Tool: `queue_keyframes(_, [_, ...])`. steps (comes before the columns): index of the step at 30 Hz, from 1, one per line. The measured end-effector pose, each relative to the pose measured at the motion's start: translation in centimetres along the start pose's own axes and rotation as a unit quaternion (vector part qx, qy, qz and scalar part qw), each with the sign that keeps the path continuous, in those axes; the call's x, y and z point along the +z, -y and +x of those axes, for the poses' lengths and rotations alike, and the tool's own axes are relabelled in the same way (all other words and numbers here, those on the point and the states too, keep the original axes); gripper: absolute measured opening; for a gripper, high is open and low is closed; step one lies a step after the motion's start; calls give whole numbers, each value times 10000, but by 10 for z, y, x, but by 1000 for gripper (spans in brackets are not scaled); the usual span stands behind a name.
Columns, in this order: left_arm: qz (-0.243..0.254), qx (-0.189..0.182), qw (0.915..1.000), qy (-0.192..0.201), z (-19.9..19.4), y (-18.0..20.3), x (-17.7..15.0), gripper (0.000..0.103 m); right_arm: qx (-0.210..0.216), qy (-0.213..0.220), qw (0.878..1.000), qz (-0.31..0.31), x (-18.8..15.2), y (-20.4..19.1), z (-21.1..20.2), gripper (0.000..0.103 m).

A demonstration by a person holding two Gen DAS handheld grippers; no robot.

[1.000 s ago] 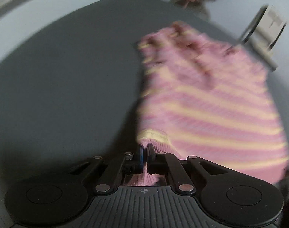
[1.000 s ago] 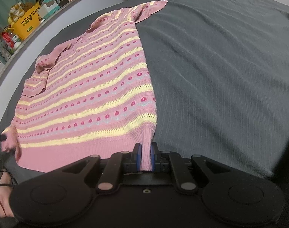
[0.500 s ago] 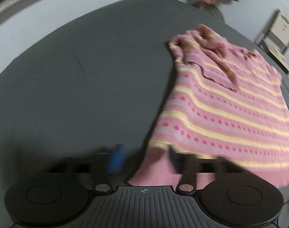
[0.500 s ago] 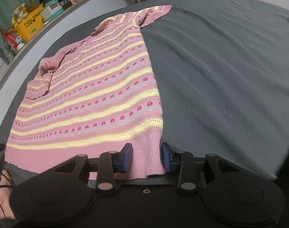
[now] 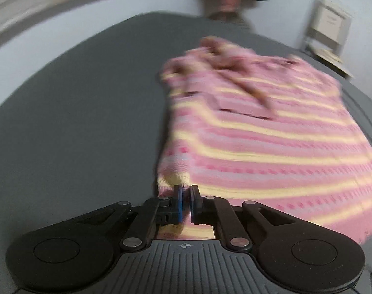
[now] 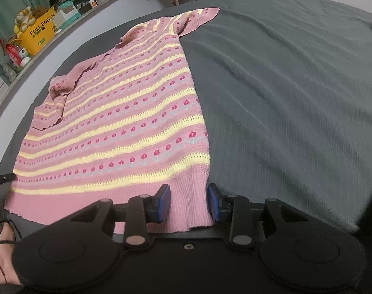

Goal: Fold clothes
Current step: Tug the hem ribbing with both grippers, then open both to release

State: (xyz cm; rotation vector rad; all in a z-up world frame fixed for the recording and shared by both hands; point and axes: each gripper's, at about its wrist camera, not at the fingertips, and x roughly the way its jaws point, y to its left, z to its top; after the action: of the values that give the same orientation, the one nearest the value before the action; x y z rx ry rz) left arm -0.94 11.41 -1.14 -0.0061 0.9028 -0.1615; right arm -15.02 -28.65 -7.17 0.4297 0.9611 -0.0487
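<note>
Grey bedding (image 6: 284, 85) covers the bed under two grippers. Left gripper (image 5: 185, 202) is pinched tight on one hem corner of the single pink striped sweater (image 6: 127, 122); right gripper (image 6: 189, 202) stands spread around the other corner, pads clear. One yellow box (image 6: 40, 33) sits beyond.
</note>
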Motion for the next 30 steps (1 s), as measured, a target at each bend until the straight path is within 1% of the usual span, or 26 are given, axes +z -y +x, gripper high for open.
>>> queue_keyframes(1, [296,-110,9995,74,-3,10,-2,6,-1,4,10000,-7,0,0,0,34])
queue_keyframes(2, [582,-177,9981,60,-5,19,-4,6,2,5,10000,-6,0,0,0,34])
queue_keyframes(4, [1151,-308,9929,29,-9,37,-9,6,19,7,10000,5,0,1,0,34])
queue_keyframes(7, [1569,-222,9871,-249,-9,46,-14,7,45,10,10000,26,0,1,0,35])
queue_keyframes(10, [1746,-18,9841,-329,-15,47,-19,11,71,17,10000,55,0,2,0,35])
queue_keyframes(11, [1692,-29,9853,-244,-19,43,-21,11,80,19,9999,78,0,2,0,35])
queue_keyframes(14, [957,-14,9954,-28,-26,21,-16,11,90,20,9999,106,0,2,0,35])
queue_keyframes(16, [263,-110,9993,-221,-24,0,-12,12,79,14,9999,84,1,2,0,35])
queue_keyframes(18, [-202,-154,9989,-404,-21,-17,-14,12,67,14,10000,64,1,1,1,36])
queue_keyframes(20, [-295,-186,9983,-459,-16,-22,-17,12,55,16,10000,41,1,0,1,37])
queue_keyframes(22, [-206,-238,9983,-482,-12,-17,-20,12,45,19,10000,22,0,-1,1,37])
queue_keyframes(28, [377,-210,9986,-319,-8,13,-24,13,44,19,10000,15,0,0,1,37])
queue_keyframes(29, [497,-181,9981,-325,-9,17,-25,25,43,19,10000,11,0,0,1,37])
queue_keyframes(30, [615,-152,9974,-332,-10,21,-25,42,42,19,10000,7,1,0,1,37])
